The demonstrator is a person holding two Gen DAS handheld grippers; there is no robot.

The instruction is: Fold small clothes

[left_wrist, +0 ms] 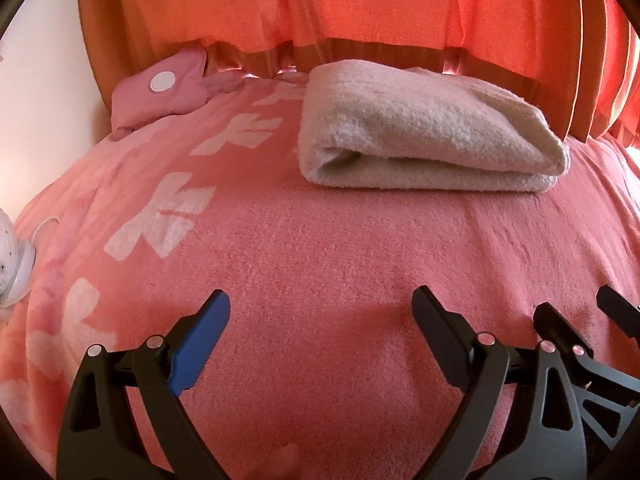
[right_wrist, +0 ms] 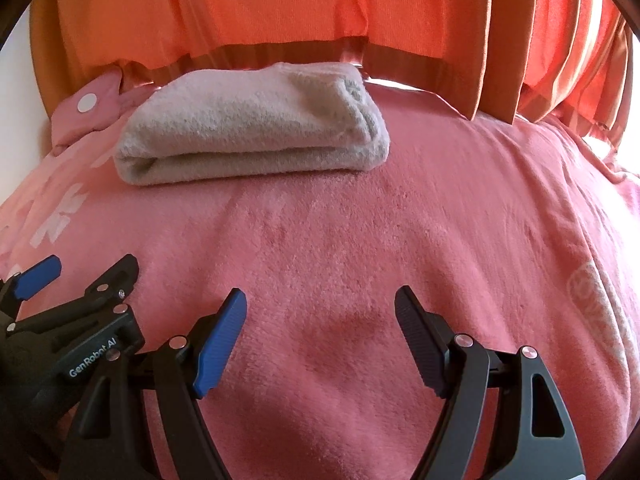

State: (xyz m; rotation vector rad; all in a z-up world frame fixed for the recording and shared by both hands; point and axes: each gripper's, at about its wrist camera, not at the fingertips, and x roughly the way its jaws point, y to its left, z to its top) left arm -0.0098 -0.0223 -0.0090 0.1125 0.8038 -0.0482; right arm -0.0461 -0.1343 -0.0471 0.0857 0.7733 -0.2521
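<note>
A cream towel [left_wrist: 424,132] lies folded into a thick rectangle at the far side of the pink blanket [left_wrist: 320,248]; in the right wrist view the towel [right_wrist: 256,136] sits left of centre. My left gripper [left_wrist: 322,308] hangs open over bare blanket, well short of the towel, with nothing between its fingers. My right gripper [right_wrist: 320,304] is also open and empty, beside the left one. The right gripper's fingers [left_wrist: 560,324] show at the left wrist view's lower right. The left gripper [right_wrist: 92,268] shows at the lower left of the right wrist view.
Orange curtains [left_wrist: 360,8] hang behind the bed. A small pink cloth item with a white dot [left_wrist: 160,84] lies at the far left. A white object [left_wrist: 16,256] sits at the left edge. The blanket carries white patterns [left_wrist: 160,216] on its left side.
</note>
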